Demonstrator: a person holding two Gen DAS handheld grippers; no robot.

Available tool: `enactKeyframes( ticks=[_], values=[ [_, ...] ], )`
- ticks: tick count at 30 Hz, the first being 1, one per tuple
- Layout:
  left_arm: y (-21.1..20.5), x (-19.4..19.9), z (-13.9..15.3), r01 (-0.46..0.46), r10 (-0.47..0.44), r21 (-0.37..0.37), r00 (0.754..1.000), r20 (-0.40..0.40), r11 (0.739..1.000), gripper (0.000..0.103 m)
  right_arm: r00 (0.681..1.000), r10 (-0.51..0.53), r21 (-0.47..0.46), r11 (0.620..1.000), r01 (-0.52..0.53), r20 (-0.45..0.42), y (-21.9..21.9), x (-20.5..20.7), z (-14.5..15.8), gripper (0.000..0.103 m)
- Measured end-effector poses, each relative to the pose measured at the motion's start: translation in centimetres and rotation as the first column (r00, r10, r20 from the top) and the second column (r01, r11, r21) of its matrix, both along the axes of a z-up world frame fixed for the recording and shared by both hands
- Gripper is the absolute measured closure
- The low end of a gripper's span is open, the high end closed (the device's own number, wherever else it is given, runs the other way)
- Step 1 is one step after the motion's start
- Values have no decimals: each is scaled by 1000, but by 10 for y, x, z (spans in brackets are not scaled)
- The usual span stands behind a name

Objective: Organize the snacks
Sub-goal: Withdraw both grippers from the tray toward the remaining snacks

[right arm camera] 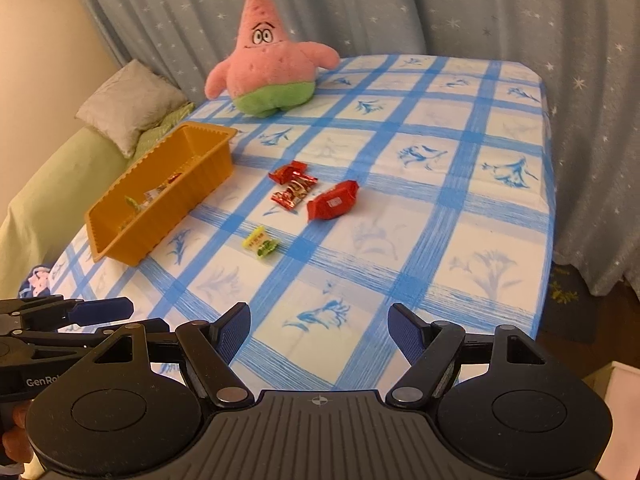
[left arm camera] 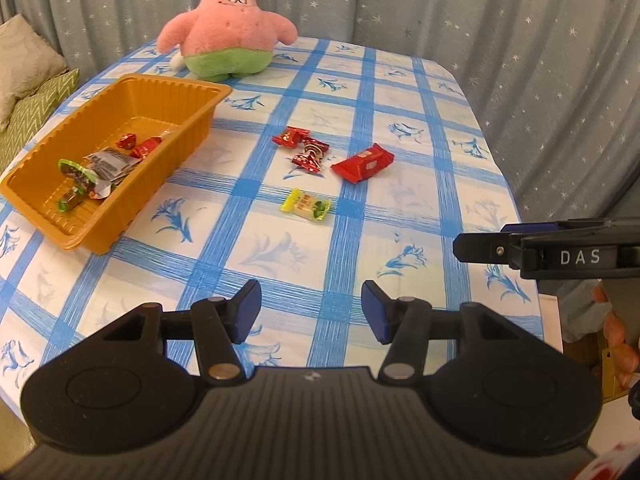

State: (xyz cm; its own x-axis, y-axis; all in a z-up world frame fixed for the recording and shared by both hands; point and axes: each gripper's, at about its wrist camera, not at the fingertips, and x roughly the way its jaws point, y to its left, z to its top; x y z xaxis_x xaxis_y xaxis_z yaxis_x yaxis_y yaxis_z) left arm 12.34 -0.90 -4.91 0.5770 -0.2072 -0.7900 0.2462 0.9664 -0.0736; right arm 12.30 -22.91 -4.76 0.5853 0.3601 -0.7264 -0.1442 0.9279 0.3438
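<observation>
While both grippers hang over the near edge of the table, nothing is held.

Left gripper (left arm camera: 311, 312): jaws partly apart, gap bare, only tablecloth (left arm camera: 420, 128) beneath.
Right gripper (right arm camera: 319, 334): jaws wide, gap bare.
Tray (left arm camera: 192, 136): orange, ahead and left of both sets of fingers; several wrapped snacks already lie inside.
Yellow candy (left arm camera: 306, 205): loose on the cloth, nearest piece ahead of the left fingers, well apart from them.
Red packet (left arm camera: 363, 162): beyond the yellow candy, slightly right.
Small red candies (left arm camera: 302, 148): a cluster of about three touching or overlapping, just left of the red packet (exact count hard to tell).
Plush toy (left arm camera: 228, 28): at the far edge, beyond the tray.

Risk, flat wrapper: the yellow candy lies thin on the cloth; closing fingers may pinch the fabric and drag it.
Risk, cluster: a grab could take two candies or flick one away.
Risk, collision: the grippers sit close side by side; converging on one piece may knock them together.
</observation>
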Motion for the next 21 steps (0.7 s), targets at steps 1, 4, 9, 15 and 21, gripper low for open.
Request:
enactKeyframes(
  ticks=[1, 4, 9, 15, 21],
  values=[
    [-1, 1, -2, 4, -4, 1, 1000, -3, 1000, 52, 1000, -6, -1, 1000, 6, -3, 0, 0, -1, 27],
    [-4, 4, -5, 15, -15, 0, 1000, -11, 1000, 54, 1000, -24, -4, 1000, 23, -10, -1, 0, -3, 27],
    [-10, 11, -12, 30, -30, 0, 999, -13, 1000, 55, 999, -41, -6, 999, 41, -22, -3, 3, -6, 27],
    [-13, 28, -20, 15, -15, -8, 1000, -15, 1000, 55, 998, -60, -10, 998, 60, -31, -5, 11, -9, 27],
    [-20, 50, -30, 10, -10, -13, 1000, -17, 1000, 55, 996, -82, -11, 997, 81, -42, -8, 23, -13, 27]
  ],
)
